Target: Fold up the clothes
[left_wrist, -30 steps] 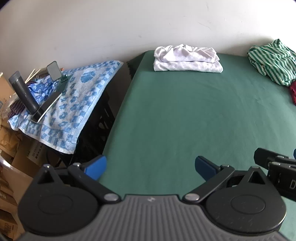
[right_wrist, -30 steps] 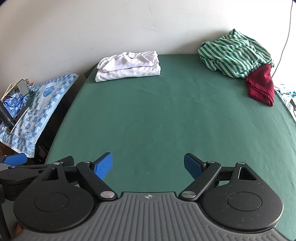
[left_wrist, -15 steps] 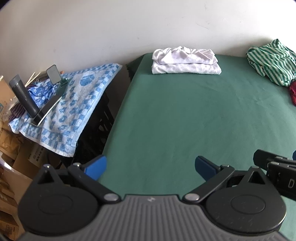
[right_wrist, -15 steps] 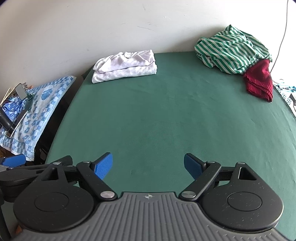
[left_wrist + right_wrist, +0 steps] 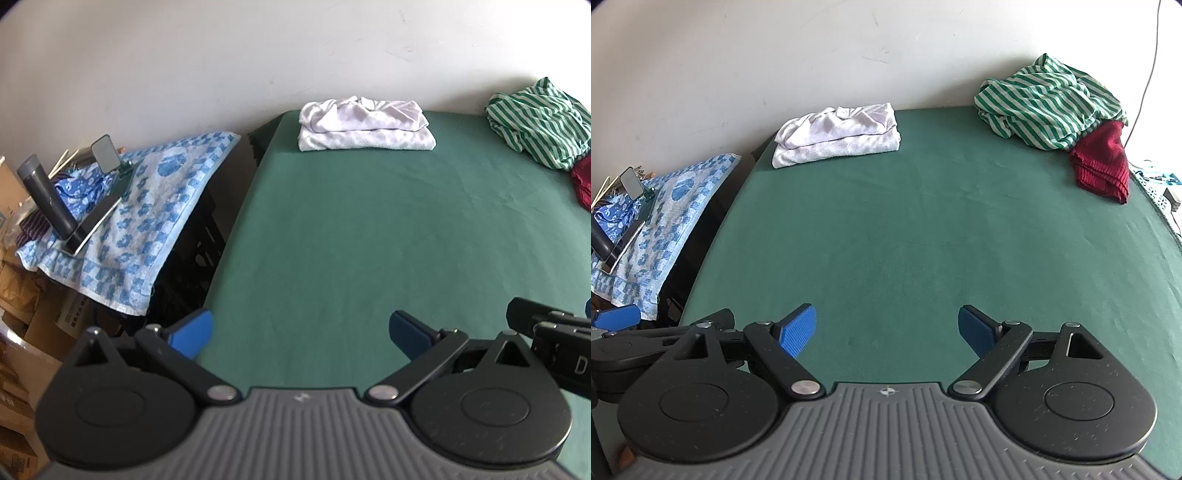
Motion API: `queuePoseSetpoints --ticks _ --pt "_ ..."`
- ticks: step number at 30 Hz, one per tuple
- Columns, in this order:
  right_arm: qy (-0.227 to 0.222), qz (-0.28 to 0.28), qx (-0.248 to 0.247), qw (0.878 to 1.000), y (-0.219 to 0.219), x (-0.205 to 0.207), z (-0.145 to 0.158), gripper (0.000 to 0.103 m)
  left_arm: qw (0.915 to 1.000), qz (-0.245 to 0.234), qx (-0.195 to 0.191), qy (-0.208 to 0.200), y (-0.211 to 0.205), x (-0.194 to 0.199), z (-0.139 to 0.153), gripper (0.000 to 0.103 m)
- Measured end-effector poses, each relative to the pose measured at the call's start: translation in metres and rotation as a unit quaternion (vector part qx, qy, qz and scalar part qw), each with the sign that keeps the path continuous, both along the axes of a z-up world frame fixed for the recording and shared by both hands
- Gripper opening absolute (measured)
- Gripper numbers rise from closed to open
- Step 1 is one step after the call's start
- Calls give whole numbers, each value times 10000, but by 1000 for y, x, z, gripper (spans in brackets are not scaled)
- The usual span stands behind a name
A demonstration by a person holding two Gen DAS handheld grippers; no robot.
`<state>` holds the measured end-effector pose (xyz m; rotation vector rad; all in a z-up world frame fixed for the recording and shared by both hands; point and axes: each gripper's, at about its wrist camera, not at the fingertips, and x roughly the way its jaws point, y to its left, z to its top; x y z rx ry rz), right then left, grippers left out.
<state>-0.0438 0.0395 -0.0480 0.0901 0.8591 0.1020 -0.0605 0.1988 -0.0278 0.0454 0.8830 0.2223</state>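
While both grippers hang over green table point(image 5: 923, 229), nothing sits between fingers. Striped garment point(image 5: 1045, 107) crumpled far right, touching red one point(image 5: 1102, 162); white folded stack point(image 5: 838, 134) far left. Left gripper point(image 5: 301, 332), right gripper point(image 5: 886, 330): fingers spread wide.

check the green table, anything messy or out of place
Yes: the striped shirt sits crumpled at the far right corner of the table, partly over a bunched red garment. The white clothes at the far left are folded and stacked.
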Motion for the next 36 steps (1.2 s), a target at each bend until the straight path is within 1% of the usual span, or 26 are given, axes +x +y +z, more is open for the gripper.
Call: queuePoseSetpoints --ticks 7,15,23,36 --pt "28 -42 24 10000 -4 -4 -1 87 9998 -40 -204 -16 1 -3 0 101" --pt "-14 -63 -2 10000 -7 -8 0 87 9997 -34 -233 -36 -2 -6 1 101" --pt "-27 -55 36 10000 -7 -11 2 87 9999 -15 -144 -61 -4 -10 3 101" --pt "-56 -61 25 10000 -4 -16 3 87 9998 4 -214 -51 -2 -13 3 101"
